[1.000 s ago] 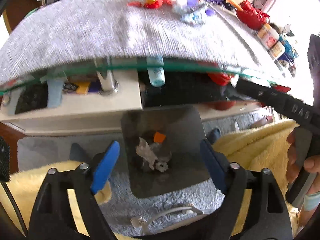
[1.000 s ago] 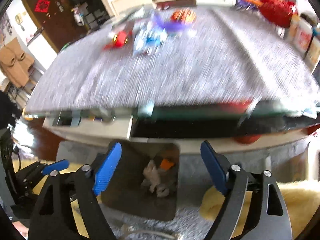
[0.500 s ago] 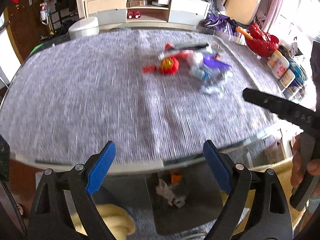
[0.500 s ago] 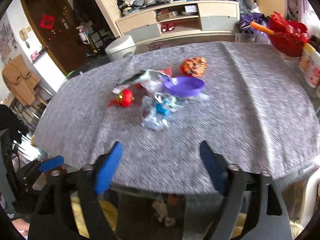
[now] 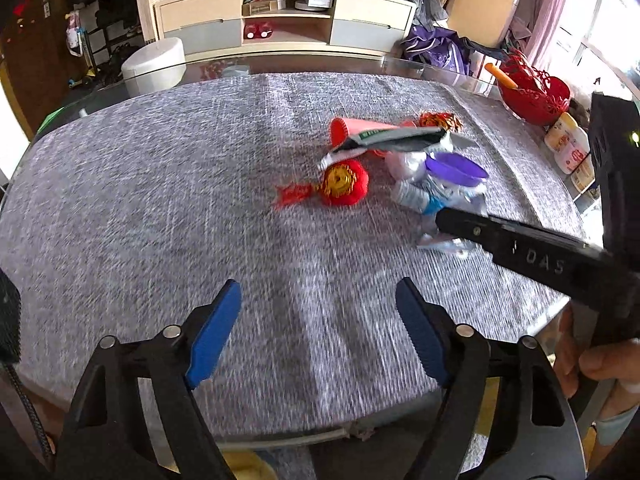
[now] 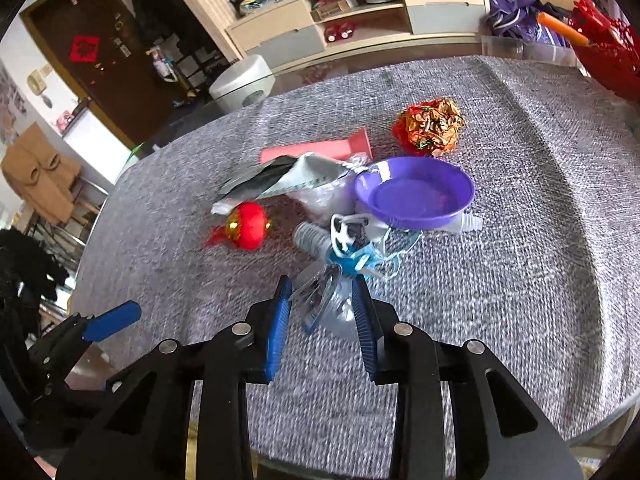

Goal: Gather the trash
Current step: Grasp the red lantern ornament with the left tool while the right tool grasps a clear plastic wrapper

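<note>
A pile of trash lies on the grey cloth of the table [image 6: 540, 240]: a clear crumpled plastic wrapper [image 6: 326, 300], a blue face mask [image 6: 372, 256], a purple bowl [image 6: 416, 194], a red ornament [image 6: 248, 226], a pink tube [image 6: 320, 150], a crumpled gold-red foil ball [image 6: 430, 126] and a silver-black bag [image 6: 276, 180]. My right gripper [image 6: 322, 294] has its fingers closing around the clear wrapper. My left gripper [image 5: 318, 312] is open and empty over the near table edge, left of the pile [image 5: 400, 168]. The right gripper's body [image 5: 532, 256] shows in the left view.
A red basket [image 5: 534, 96] and jars [image 5: 570, 146] stand at the table's right edge. A cabinet [image 5: 288, 20] and a white stool [image 5: 154, 64] are behind the table. A brown door [image 6: 96, 60] is at far left.
Both grippers rose from the bin under the table to above the tabletop. The right gripper moved in onto the pile and narrowed its fingers around the clear wrapper.
</note>
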The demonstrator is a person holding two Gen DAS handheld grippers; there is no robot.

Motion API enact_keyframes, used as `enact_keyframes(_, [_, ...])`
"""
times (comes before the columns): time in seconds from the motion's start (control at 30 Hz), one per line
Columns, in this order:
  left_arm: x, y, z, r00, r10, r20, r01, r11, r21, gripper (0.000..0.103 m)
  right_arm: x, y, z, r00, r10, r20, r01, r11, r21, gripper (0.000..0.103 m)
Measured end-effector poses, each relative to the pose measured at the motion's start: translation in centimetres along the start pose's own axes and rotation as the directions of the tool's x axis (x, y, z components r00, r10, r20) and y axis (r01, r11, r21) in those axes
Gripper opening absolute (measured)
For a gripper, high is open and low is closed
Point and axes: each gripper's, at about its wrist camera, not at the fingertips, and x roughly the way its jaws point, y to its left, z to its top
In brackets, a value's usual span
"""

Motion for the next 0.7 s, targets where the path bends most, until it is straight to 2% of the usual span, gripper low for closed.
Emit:
enact_keyframes(0.1, [1.3,0.1,1.4,1.000,-0.020,-0.003,0.020,1.000,-0.008,0.066,0.1,-0.3,0.0,1.000,0.007,0.002,-0.007,1.000,-0.012,0.026])
enact_keyframes(0.2, [2.5,0.3,2.8,0.998,-0.058,-0.004,0.058,0.998,-0.031,0.064,-0.1,-0.5,0.1,1.000,0.016,0.003,-0.016,1.000,-0.014,0.025])
enact_keyframes(0.33, [4.4,-0.6,4.5,0.997,-0.080,-0.017,0.080,0.997,-0.017,0.056,-0.7,-1.0,-0.4,1.000,0.018,0.007,-0.018,1.000,-0.019,0.024])
enact_keyframes(0.5, [7.0,-1.6,5.5,0.995,-0.089,-0.049,0.089,0.996,0.004,0.042,-1.8,-1.2,-0.7,1.000,0.018,0.019,-0.018,0.999,-0.029,0.024])
enact_keyframes(0.63, [8.1,-2.2,6.3,0.996,-0.084,-0.037,0.085,0.996,0.021,0.041,-2.0,-1.0,-0.5,1.000,0.004,0.024,-0.003,0.999,-0.045,0.024])
enact_keyframes(0.7, [8.4,-2.4,6.6,0.996,-0.085,-0.038,0.086,0.996,0.028,0.034,-2.0,-0.9,-0.4,1.000,0.003,0.023,-0.002,0.999,-0.045,0.024])
